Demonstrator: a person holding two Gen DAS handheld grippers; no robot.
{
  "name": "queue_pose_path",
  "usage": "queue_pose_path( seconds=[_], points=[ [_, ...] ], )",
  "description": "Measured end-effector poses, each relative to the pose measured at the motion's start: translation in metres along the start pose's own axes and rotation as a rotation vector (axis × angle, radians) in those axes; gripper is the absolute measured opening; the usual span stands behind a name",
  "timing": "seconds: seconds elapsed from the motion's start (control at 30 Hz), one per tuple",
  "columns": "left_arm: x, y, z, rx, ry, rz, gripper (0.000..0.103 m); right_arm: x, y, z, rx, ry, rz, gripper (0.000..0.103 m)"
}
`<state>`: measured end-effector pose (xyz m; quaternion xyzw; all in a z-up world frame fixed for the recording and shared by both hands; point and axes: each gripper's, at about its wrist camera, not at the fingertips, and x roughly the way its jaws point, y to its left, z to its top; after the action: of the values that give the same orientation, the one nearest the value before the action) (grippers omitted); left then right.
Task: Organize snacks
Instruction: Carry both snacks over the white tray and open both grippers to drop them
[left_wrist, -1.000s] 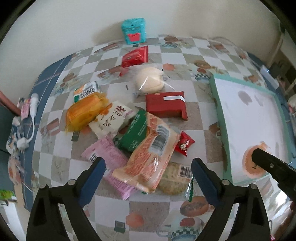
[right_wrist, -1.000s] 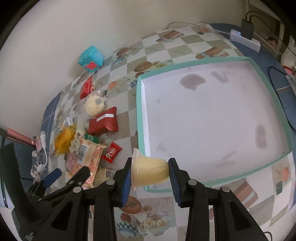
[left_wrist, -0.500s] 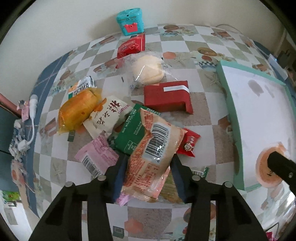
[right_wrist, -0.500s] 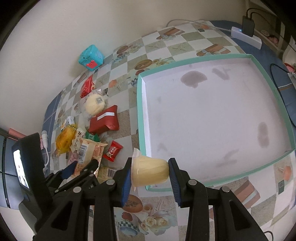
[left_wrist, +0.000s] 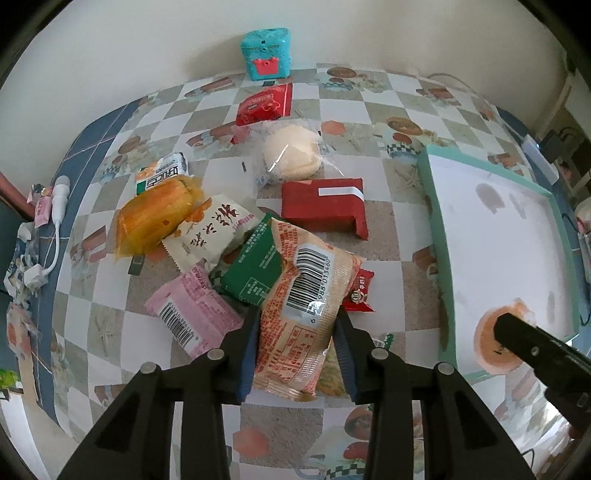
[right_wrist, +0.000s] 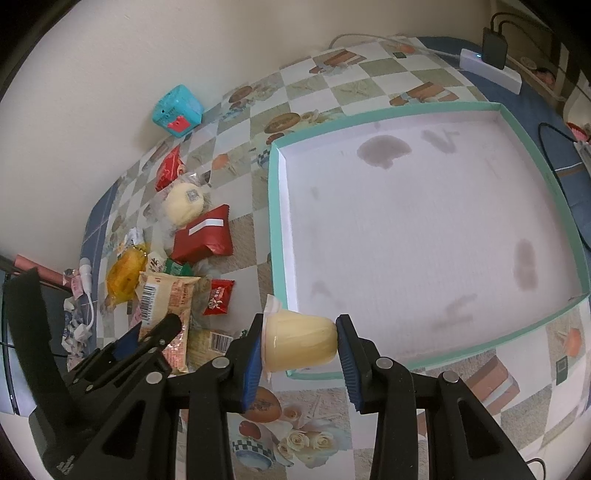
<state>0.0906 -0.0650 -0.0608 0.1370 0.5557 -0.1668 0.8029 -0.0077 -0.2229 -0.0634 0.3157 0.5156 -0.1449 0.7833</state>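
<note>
Left claw (left_wrist: 297, 341) clamped on orange packet (left_wrist: 303, 314); right claw (right_wrist: 299, 349) clamped on pudding cup (right_wrist: 299, 343) at tray (right_wrist: 546, 177) corner; tray bare, pile unsorted; early stage.

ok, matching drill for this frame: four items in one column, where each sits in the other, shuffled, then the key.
Items
1. pudding cup
2. orange packet
3. teal cube
4. red box

Places
A. against the wall at the table's far edge
B. between the right gripper's jaws, over the tray's near corner
C. on the table between the bun and the pile
D. between the left gripper's jaws, on the pile

Pairs: 1-B, 2-D, 3-A, 4-C
</note>
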Motion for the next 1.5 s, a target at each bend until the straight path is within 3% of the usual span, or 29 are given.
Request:
queue_pose_path(
  seconds=[0.37, 0.77, 1.03, 1.5],
  points=[
    [-0.034, 0.002, 0.013, -0.072, -0.029, -0.021, 0.039, -0.021, 0.002, 0.01, 0.008, -0.062, -0.004, 0.04],
    [-0.071, -0.033, 0.052, -0.099, -0.094, -0.073, 0.039, -0.057, -0.031, 0.06, 0.15, -0.2, -0.055, 0.04],
    [-0.062, -0.072, 0.072, -0.089, -0.089, -0.109, 0.039, -0.063, -0.076, 0.09, 0.27, -0.26, -0.12, 0.04],
    [-0.022, -0.156, 0.095, 0.02, -0.044, -0.142, 0.04, -0.037, -0.168, 0.118, 0.426, -0.219, -0.255, 0.04]
  ],
)
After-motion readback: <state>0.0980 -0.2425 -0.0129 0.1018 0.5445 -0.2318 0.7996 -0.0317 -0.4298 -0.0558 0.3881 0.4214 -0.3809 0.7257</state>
